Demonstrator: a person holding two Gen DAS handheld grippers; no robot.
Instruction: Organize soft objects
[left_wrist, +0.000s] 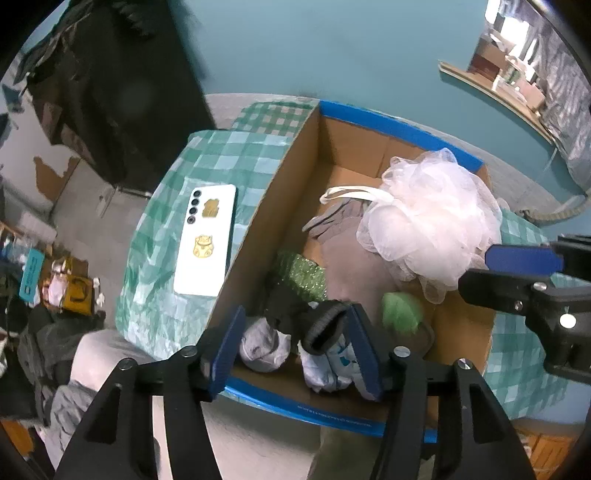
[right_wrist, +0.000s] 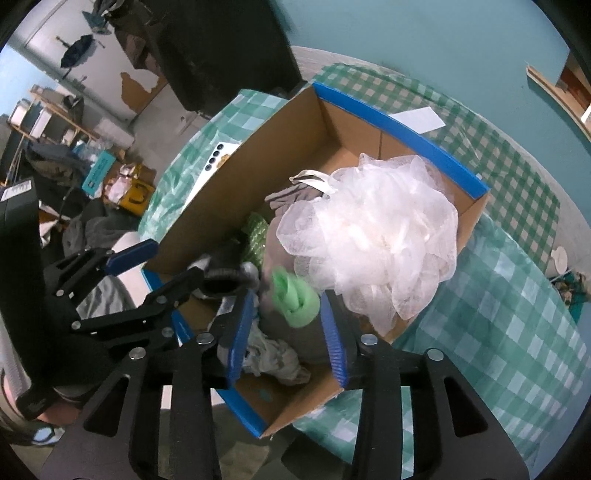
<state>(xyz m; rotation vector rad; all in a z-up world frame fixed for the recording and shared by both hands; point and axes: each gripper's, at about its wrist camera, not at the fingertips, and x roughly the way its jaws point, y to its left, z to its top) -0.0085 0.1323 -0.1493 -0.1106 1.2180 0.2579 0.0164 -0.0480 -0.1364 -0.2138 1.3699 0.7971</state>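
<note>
A cardboard box (left_wrist: 258, 206) with blue-taped rims stands on a green checked tablecloth. Inside lie a white mesh bath pouf (left_wrist: 428, 221), grey gloves (left_wrist: 332, 221), a green sparkly item (left_wrist: 306, 275), a light green soft piece (left_wrist: 400, 314), crumpled white cloths (left_wrist: 264, 345) and a black band (left_wrist: 323, 326). My left gripper (left_wrist: 295, 347) is open above the box's near end, its jaws astride the black band. My right gripper (right_wrist: 288, 332) is open over the box (right_wrist: 406, 127), the light green piece (right_wrist: 297, 297) between its jaws, beside the pouf (right_wrist: 369, 232).
A white phone (left_wrist: 207, 240) lies face down on the tablecloth (left_wrist: 166, 302) left of the box. A white paper (right_wrist: 419, 120) lies beyond the box. A dark cabinet (left_wrist: 122, 85) and floor clutter (left_wrist: 66, 288) stand to the left. The wall is teal.
</note>
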